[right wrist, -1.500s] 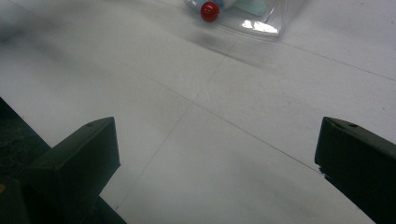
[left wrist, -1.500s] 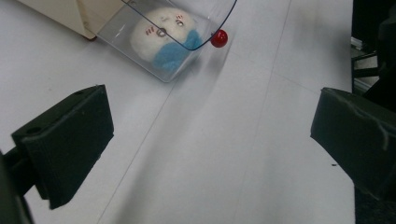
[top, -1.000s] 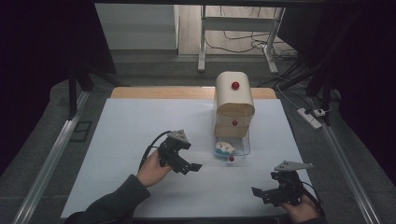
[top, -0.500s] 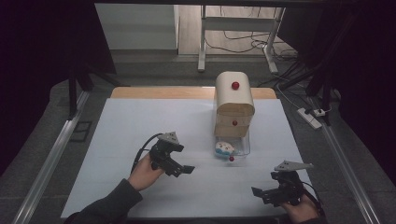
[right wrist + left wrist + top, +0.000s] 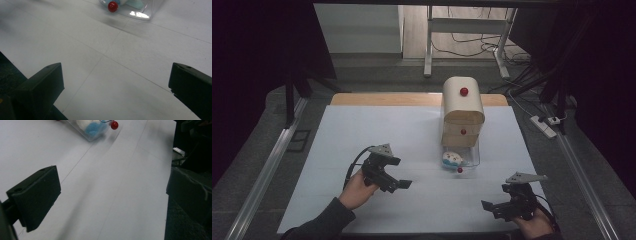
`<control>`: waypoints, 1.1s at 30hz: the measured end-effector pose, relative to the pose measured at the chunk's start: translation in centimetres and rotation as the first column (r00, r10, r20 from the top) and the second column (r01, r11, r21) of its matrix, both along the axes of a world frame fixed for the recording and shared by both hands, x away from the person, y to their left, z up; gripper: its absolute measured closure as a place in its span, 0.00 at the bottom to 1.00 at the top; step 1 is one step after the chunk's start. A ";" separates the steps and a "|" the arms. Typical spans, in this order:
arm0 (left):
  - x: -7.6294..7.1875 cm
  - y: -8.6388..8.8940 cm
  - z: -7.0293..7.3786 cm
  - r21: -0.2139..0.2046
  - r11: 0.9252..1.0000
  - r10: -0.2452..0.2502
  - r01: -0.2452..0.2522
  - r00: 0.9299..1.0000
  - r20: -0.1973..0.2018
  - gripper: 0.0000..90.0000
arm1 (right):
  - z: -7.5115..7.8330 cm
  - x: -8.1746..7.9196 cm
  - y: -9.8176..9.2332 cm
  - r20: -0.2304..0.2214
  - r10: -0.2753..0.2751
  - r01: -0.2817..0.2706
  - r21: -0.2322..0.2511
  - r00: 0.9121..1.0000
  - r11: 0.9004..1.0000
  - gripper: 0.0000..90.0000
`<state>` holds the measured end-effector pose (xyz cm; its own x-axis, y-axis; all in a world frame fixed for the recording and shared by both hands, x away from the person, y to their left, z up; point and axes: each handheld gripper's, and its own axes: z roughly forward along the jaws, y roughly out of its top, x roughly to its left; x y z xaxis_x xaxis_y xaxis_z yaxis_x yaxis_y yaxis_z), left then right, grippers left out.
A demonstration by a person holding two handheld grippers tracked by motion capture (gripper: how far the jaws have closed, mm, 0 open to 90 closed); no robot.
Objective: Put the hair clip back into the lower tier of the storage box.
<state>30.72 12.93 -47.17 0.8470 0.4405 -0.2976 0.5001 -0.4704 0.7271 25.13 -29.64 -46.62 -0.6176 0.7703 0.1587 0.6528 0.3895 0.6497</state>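
Hovering low over the white worktop (image 5: pixel 362 130), both tools sit well short of the work: the left gripper (image 5: pixel 404 184) is held near the middle of the front half, the right gripper (image 5: pixel 488 206) at the front right corner, each with its jaws spread wide and nothing between them. The thing in hand appears to be the clear plastic drawer (image 5: pixel 462 159) with a small red round knob (image 5: pixel 460 170), pulled out toward the person from the base of a cream, round-topped cabinet (image 5: pixel 463 112) that stands toward the rear right of the worktop. Inside the drawer lies a soft white-and-blue toy (image 5: pixel 451 159).

If the step is to shut the drawer or take the toy, the left gripper looks the better placed, since its camera already faces the toy (image 5: pixel 93 126) and the knob (image 5: pixel 114 125). A good approach would come straight along the drawer's own line, jaws kept level with the knob, closing gently so that the light cabinet is not shoved backward.

Two more red knobs (image 5: pixel 464 91) mark the cabinet's upper fronts. Nothing lies on the worktop between either gripper and the drawer; the thin clear walls, hard to see from the right gripper view (image 5: pixel 140 11), are the likeliest thing to snag a jaw.
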 end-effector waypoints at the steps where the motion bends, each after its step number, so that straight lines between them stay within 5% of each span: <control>1: -0.1 0.1 0.0 -0.003 1.000 0.003 -0.003 1.000 0.000 0.00 | 0.0 0.0 0.0 0.000 0.000 0.000 -0.001 1.000 1.000 0.00; 33: -4.3 6.1 -0.7 -0.062 0.993 0.099 -0.100 0.995 -0.023 0.00 | 0.0 0.0 0.0 0.000 -0.002 0.002 0.004 1.000 1.000 0.00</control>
<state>26.39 19.02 -47.87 0.7933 0.5023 -0.3440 0.5570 -0.3708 0.7431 25.11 -29.65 -46.61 -0.6165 0.7707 0.1613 0.6531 0.3860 0.6515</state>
